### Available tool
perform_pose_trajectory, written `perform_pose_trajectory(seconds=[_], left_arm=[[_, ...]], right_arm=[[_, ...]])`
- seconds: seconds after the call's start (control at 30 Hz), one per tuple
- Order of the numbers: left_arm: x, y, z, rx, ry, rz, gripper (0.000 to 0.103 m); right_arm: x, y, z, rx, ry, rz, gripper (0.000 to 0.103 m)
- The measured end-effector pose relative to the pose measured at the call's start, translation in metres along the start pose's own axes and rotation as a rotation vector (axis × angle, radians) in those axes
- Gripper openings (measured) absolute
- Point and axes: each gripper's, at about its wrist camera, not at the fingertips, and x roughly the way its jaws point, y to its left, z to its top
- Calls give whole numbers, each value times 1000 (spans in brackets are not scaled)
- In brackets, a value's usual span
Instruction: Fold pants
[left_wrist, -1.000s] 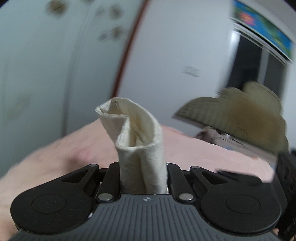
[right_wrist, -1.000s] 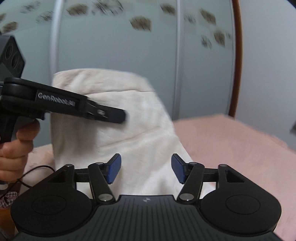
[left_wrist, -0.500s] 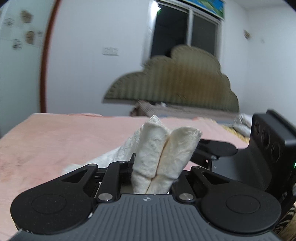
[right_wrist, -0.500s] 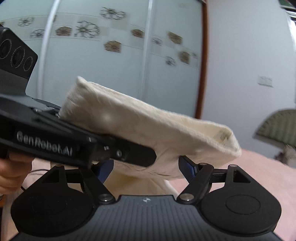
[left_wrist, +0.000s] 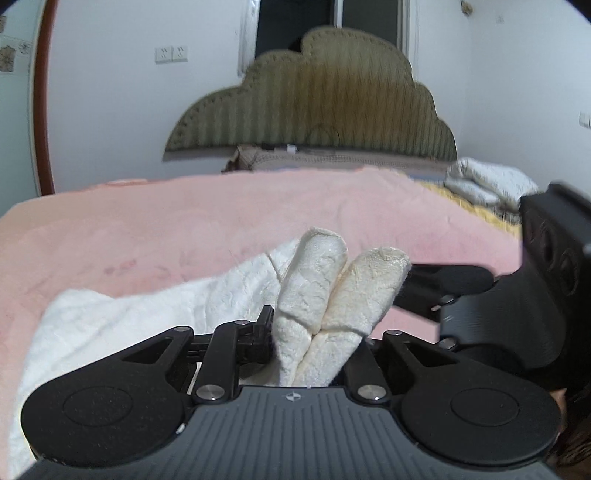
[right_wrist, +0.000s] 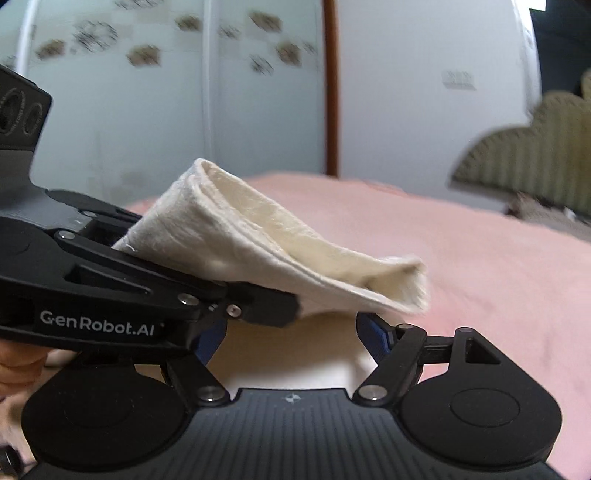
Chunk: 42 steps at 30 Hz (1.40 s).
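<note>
Left hand-held gripper (left_wrist: 314, 343) opening, still pinching pants (left_wrist: 317, 280); right hand-held gripper (right_wrist: 291, 332) gapes empty; headboard (left_wrist: 314, 99) clearest leftside

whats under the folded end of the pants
Under the pants held by the left gripper, the pink blanket shows, plus more white cloth. The bed beneath is covered.

The pants (left_wrist: 317, 288) are cream-white with a textured weave. A doubled fold of them stands up in two rounded lobes, lifted above the pink bed, while the rest trails down to the near left.
</note>
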Motion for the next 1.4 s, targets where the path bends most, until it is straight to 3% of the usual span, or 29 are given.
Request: perform_pose_trajectory(seconds=[0.03,0.17,0.23,0.33,0.4,0.53,0.63,0.73,0.9,1.0,1.1,1.2,1.3,1.4], left_arm=[[5,-2,-3,8,15,-11,24],[14,-8,-17,33,59,-27,32],[9,-7,-18,42,78,-79,51],[-9,1,-20,35,77,-193,65],[-24,12,-22,42,51,-217,68],[-46,48,-20,5,-33,-53,75],[-52,84,-16,-94,-21,-17,75],[-59,91,-17,-128,-5,-71,76],[-54,46,-28,58,0,-144,76],[-53,34,-35,117,-6,-189,75],[-58,48,-33,91,-34,-147,76],[-53,78,-29,-1,-11,-68,76],[-42,103,-33,-96,88,-9,75],[-41,112,-37,-126,118,31,75]], right_arm=[[-5,-2,-3,10,21,-35,77],[-34,-17,-14,107,70,-182,77],[-47,-22,-13,154,70,-282,77],[-66,-27,-13,225,-4,-401,77],[-69,-21,-4,273,-80,-332,77],[-48,8,15,237,-136,-121,77],[-29,30,22,166,-124,-63,77],[-24,41,25,144,-120,-108,77],[-26,32,26,226,-104,-246,79],[-36,28,22,260,-128,-241,79],[-26,30,23,248,-114,-191,79],[-1,36,20,208,-23,-164,80],[19,42,9,132,73,-238,84],[7,43,4,156,26,-278,86]])
